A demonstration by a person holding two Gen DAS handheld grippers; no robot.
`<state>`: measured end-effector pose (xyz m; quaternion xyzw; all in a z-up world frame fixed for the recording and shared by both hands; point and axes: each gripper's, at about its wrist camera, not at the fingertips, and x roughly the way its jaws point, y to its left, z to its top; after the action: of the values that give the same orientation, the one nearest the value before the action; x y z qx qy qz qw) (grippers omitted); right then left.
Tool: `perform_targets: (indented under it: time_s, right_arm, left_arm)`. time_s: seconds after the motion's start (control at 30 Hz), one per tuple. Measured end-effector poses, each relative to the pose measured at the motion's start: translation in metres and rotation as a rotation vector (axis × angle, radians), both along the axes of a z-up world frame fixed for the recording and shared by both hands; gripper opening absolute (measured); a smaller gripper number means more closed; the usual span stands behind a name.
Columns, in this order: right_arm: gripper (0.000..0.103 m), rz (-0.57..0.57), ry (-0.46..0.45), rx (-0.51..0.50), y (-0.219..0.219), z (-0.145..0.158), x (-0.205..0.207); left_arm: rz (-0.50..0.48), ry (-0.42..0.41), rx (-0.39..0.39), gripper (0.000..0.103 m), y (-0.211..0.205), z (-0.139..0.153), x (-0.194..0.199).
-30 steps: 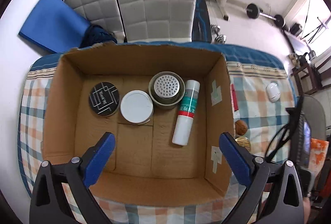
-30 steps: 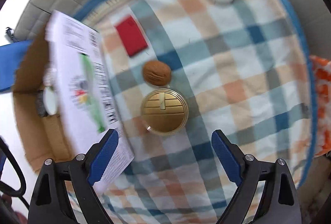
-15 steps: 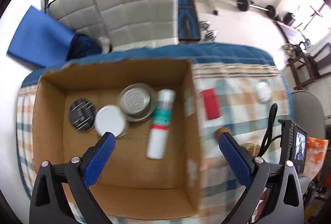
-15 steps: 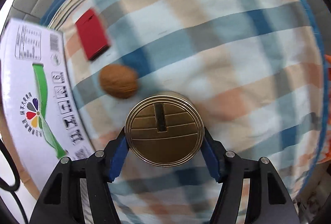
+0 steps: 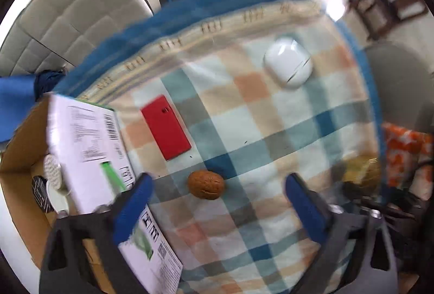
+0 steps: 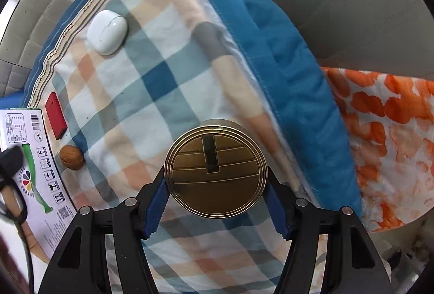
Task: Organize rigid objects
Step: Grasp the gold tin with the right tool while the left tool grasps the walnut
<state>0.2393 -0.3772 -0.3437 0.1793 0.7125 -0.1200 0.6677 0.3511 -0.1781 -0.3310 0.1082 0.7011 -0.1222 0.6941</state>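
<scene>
A brown walnut point(image 5: 206, 184) lies on the checked cloth between the blue pads of my left gripper point(image 5: 217, 208), which points down. Its jaws are closing and neither pad touches the nut. My right gripper point(image 6: 215, 185) is shut on a round gold tin point(image 6: 215, 171) with a slotted lid, held near the cloth's blue right border. The tin point(image 5: 358, 171) shows blurred at the right of the left wrist view. From the right wrist, the walnut point(image 6: 72, 157) sits far to the left.
A flat red box point(image 5: 166, 127) and a white oval case point(image 5: 288, 66) lie on the cloth beyond the walnut. The cardboard box point(image 5: 21, 147) with its white printed flap point(image 5: 89, 147) stands at the left, several round items inside. An orange cloth point(image 6: 379, 144) and a grey chair point(image 6: 352, 9) are right of the table.
My left gripper left the cardboard box, moved right and down over the walnut, and its jaws narrowed. My right gripper shut on the gold tin and carried it right, away from the walnut.
</scene>
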Motion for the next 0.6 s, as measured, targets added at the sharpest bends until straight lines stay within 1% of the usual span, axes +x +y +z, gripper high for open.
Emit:
perform_targets:
  time_s: [0.03, 0.13, 0.23, 0.3, 0.37, 0.4, 0.43, 0.47, 0.53, 0.6]
  right_arm:
    - [0.067, 0.000, 0.002, 0.003, -0.005, 0.000, -0.003]
    - [0.067, 0.010, 0.012, 0.005, -0.020, -0.008, -0.010]
    - [0.067, 0.021, 0.015, 0.018, -0.021, -0.014, -0.014]
    - [0.067, 0.026, 0.016, 0.025, -0.019, -0.018, -0.014]
    - [0.067, 0.025, 0.018, 0.035, -0.014, -0.027, -0.017]
    - [0.067, 0.026, 0.020, 0.038, -0.008, -0.030, -0.015]
    - [0.067, 0.027, 0.023, 0.041, -0.007, -0.032, -0.016]
    - [0.067, 0.028, 0.026, 0.043, -0.003, -0.034, -0.017]
    - [0.067, 0.027, 0.031, 0.048, -0.003, -0.038, -0.020]
    - [0.067, 0.027, 0.035, 0.051, -0.002, -0.043, -0.019]
  left_arm:
    - [-0.001, 0.036, 0.017, 0.078, 0.000, -0.013, 0.003]
    - [0.004, 0.112, 0.075, 0.078, 0.004, -0.042, 0.010]
    - [0.008, 0.157, 0.094, 0.078, 0.009, -0.058, 0.011]
    - [0.008, 0.175, 0.099, 0.078, 0.011, -0.065, 0.010]
    - [0.005, 0.158, 0.103, 0.076, 0.012, -0.066, 0.009]
    - [0.006, 0.151, 0.105, 0.066, 0.012, -0.065, 0.010]
    - [0.006, 0.149, 0.098, 0.060, 0.012, -0.066, 0.009]
    - [0.006, 0.150, 0.100, 0.056, 0.010, -0.066, 0.009]
    - [0.000, 0.150, 0.102, 0.053, 0.008, -0.067, 0.011]
    - [0.000, 0.158, 0.087, 0.043, 0.005, -0.070, 0.011]
